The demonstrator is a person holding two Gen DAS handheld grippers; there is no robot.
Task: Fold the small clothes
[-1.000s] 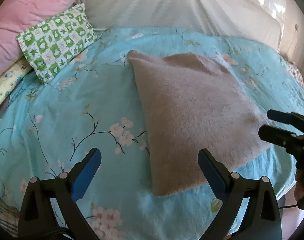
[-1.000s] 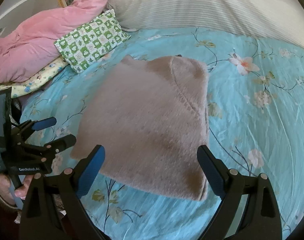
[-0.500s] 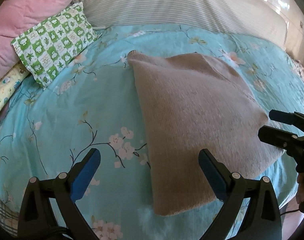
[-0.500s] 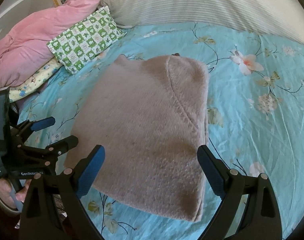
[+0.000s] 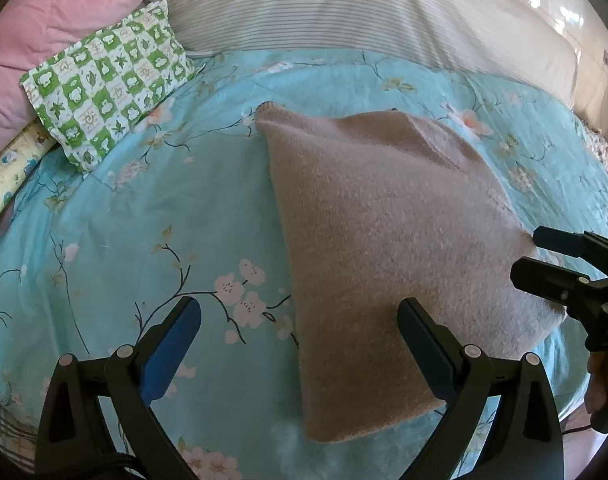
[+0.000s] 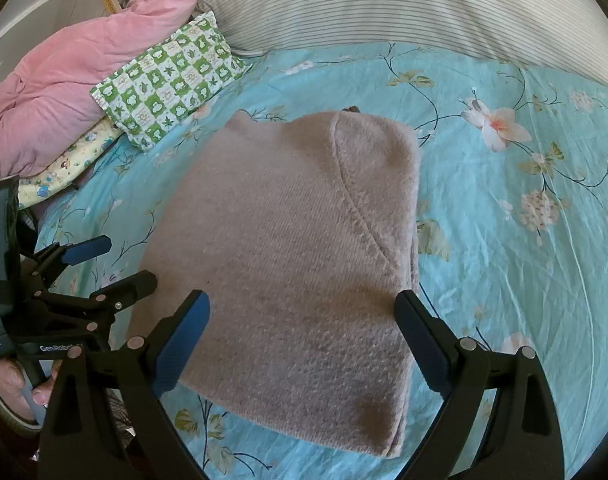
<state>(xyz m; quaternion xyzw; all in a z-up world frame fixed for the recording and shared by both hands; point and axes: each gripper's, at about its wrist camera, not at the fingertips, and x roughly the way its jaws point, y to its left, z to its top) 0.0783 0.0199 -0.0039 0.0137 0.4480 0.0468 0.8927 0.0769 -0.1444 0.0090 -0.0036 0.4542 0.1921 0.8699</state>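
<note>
A folded mauve knitted sweater (image 5: 387, 248) lies flat on the turquoise floral bedsheet (image 5: 144, 216); it also shows in the right wrist view (image 6: 288, 264). My left gripper (image 5: 300, 348) is open and empty, hovering over the sweater's near left edge. It also shows in the right wrist view (image 6: 108, 260), just left of the sweater. My right gripper (image 6: 304, 340) is open and empty, above the sweater's near edge. It also shows in the left wrist view (image 5: 537, 254), at the sweater's right corner.
A green-and-white checked pillow (image 5: 108, 92) lies at the back left beside a pink quilt (image 5: 52, 28). A striped bolster (image 5: 363, 12) runs along the back. The bed's near edge is below the grippers. The person's foot in a slipper (image 6: 8, 396) is at lower left.
Both grippers have moved forward a little toward the sweater, which now looks larger. Both stay open. The sweater has not moved.
</note>
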